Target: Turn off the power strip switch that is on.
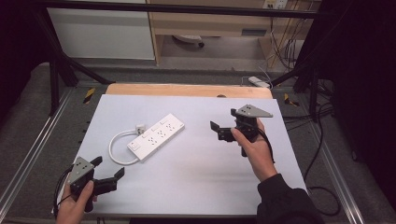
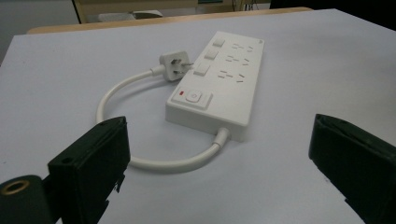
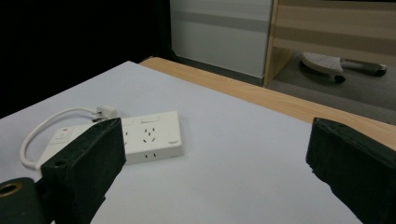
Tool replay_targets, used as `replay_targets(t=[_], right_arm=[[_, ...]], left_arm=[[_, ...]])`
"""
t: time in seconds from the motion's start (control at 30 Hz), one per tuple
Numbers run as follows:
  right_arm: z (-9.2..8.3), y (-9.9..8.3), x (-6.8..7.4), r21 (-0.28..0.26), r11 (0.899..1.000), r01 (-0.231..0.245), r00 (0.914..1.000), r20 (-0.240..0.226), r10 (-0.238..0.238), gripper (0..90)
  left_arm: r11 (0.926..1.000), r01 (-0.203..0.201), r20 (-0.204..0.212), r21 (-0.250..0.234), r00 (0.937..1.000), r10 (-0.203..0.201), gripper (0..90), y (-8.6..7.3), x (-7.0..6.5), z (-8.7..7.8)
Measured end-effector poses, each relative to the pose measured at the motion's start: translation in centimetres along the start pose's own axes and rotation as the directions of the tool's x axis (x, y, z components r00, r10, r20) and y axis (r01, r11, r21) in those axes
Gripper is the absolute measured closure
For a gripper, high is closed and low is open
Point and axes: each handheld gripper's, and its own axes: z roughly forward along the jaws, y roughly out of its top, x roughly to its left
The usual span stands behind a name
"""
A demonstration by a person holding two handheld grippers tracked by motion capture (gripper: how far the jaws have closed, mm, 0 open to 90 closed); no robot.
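Note:
A white power strip point(image 1: 156, 136) lies slantwise on the pale table top point(image 1: 201, 182), left of the middle. Its short white cable point(image 1: 116, 151) loops round to a plug point(image 1: 140, 127) lying loose beside it. My left gripper point(image 1: 109, 166) hovers near the front left corner, open and empty, pointing at the strip point(image 2: 219, 79) and the plug point(image 2: 173, 60). My right gripper point(image 1: 223, 119) is held above the table right of the strip, open with nothing between its jaws. In the right gripper view the strip point(image 3: 149, 135) lies beyond the left jaw, well apart from the gripper point(image 3: 215, 140).
A wooden edge point(image 1: 187, 89) borders the far side of the table. Black frame poles point(image 1: 56, 70) stand at the back corners. Cables point(image 1: 322, 154) trail on the grey floor at the right, and a small white device point(image 1: 258, 81) lies beyond the far right corner.

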Motion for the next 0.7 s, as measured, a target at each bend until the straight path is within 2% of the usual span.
replay_targets(t=[0.17,0.43,0.57,0.7], right_arm=[[-1.8,-0.9,-1.1,-0.031,0.999,-0.021,0.9996,0.018,0.022,6.0],[-4.6,-2.0,-2.4,-0.094,0.995,-0.027,0.9976,0.061,0.033,5.3],[-5.6,-2.5,-2.9,-0.115,0.993,-0.034,0.9979,0.052,0.040,4.5],[-6.5,-3.1,-3.3,-0.124,0.992,-0.023,0.9971,0.069,0.031,4.4]], left_arm=[[1.0000,0.001,-0.003,-0.004,1.0000,-0.001,5.2,0.0,-0.1,0.0],[1.0000,0.000,-0.001,-0.008,1.0000,0.000,5.2,0.0,-0.2,-0.1],[0.9999,0.011,-0.004,-0.007,0.9999,-0.011,5.1,0.0,-0.1,0.0],[1.0000,0.005,-0.003,-0.008,1.0000,-0.005,5.1,0.0,-0.2,0.0]])
